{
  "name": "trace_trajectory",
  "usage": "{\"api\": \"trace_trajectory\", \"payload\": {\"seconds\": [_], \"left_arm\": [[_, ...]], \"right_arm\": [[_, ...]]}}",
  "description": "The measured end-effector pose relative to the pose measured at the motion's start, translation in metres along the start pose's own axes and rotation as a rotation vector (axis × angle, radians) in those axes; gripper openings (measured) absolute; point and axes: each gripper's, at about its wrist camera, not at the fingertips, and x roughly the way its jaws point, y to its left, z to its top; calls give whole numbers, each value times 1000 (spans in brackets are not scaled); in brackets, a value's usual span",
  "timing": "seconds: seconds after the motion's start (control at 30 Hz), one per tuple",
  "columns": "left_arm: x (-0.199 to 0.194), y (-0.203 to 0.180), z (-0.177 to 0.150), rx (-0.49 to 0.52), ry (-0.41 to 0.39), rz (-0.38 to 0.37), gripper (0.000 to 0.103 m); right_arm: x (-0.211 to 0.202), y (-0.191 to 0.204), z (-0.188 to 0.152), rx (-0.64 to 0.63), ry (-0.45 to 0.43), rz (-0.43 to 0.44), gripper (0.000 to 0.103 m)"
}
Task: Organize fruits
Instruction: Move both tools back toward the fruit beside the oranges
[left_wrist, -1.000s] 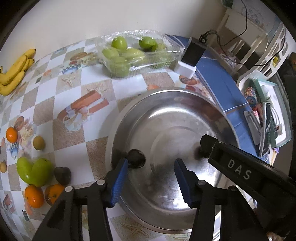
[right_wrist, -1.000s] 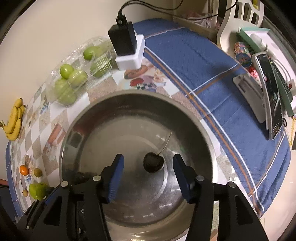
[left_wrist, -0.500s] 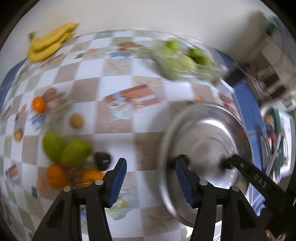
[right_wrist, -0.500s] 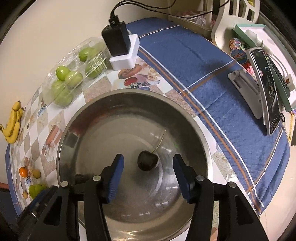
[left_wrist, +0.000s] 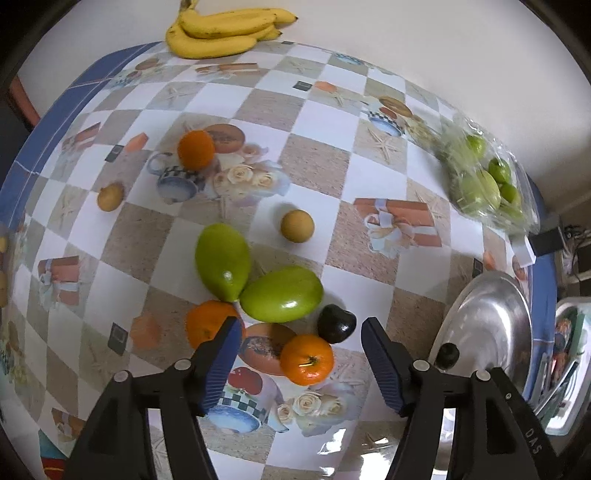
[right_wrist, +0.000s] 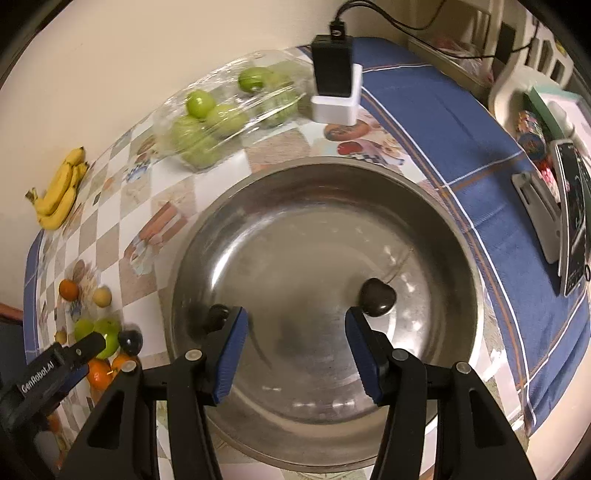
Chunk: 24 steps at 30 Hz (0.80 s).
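Note:
My left gripper (left_wrist: 301, 325) hangs over a cluster of fruit on the patterned tablecloth, its jaws opening with nothing gripped. Under it lies a small orange (left_wrist: 306, 363). A dark cherry (left_wrist: 336, 323) sits by the right finger and two green mangoes (left_wrist: 280, 293) just beyond. Another orange (left_wrist: 205, 323) is half hidden by the left finger. My right gripper (right_wrist: 295, 314) stands open over the steel bowl (right_wrist: 332, 162), holding nothing. One dark cherry (right_wrist: 376, 297) rests in the bowl by its right fingertip, and another (right_wrist: 218, 314) by its left.
Bananas (left_wrist: 221, 29) lie by the wall. A clear bag of green fruit (right_wrist: 221, 118) and a charger block (right_wrist: 334, 92) sit behind the bowl. Small yellow fruits (left_wrist: 297, 226) and an orange (left_wrist: 195, 149) are scattered on the cloth. A phone on a stand (right_wrist: 570, 221) is at the right.
My left gripper has swung from over the bowl to the fruit cluster at its left, and its jaws have widened. The right gripper shifted, so the cherry now lies beside its right finger.

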Motion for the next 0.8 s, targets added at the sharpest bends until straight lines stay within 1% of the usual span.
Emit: {"api": "trace_trajectory", "payload": {"seconds": [0.03, 0.07, 0.1, 0.13, 0.17, 0.2, 0.3, 0.4, 0.47, 0.5, 0.53, 0.6, 0.63, 0.7, 0.8], "left_arm": [[-1, 0, 1, -3, 0, 0, 74], [-1, 1, 1, -7, -1, 2, 78], [-1, 3, 1, -12, -3, 5, 81], [-1, 4, 2, -20, -4, 11, 91], [-2, 6, 1, -27, -5, 18, 102], [-1, 8, 1, -35, -7, 26, 103], [2, 13, 1, -54, -4, 41, 103], [4, 17, 1, -66, 5, 42, 103], [5, 19, 2, -70, 3, 42, 103], [4, 20, 2, -70, -1, 40, 103], [3, 20, 2, -69, -5, 38, 103], [2, 20, 3, -67, -13, 35, 103], [1, 21, 4, -63, -17, 38, 103], [-1, 19, 7, -32, -35, 60, 103], [-3, 18, 9, 18, -70, 117, 103]], "right_arm": [[1, 0, 0, -2, 3, 1, 56], [1, 0, -1, -5, 7, 1, 56], [2, 1, -1, -10, 9, 2, 61], [4, 1, 1, -13, 10, 3, 70], [6, 2, 1, -18, 10, 7, 74], [7, 3, 1, -23, 12, 17, 77], [10, 6, -1, -32, 33, 42, 77], [13, 11, -3, -53, 43, 32, 78], [15, 13, -4, -64, 46, 33, 82], [15, 14, -4, -68, 46, 39, 89], [16, 15, -4, -70, 45, 43, 91], [16, 17, -4, -83, 40, 52, 92], [16, 18, -4, -87, 39, 55, 95], [16, 21, -5, -98, 32, 71, 102], [15, 24, -6, -115, 20, 76, 103]]}}
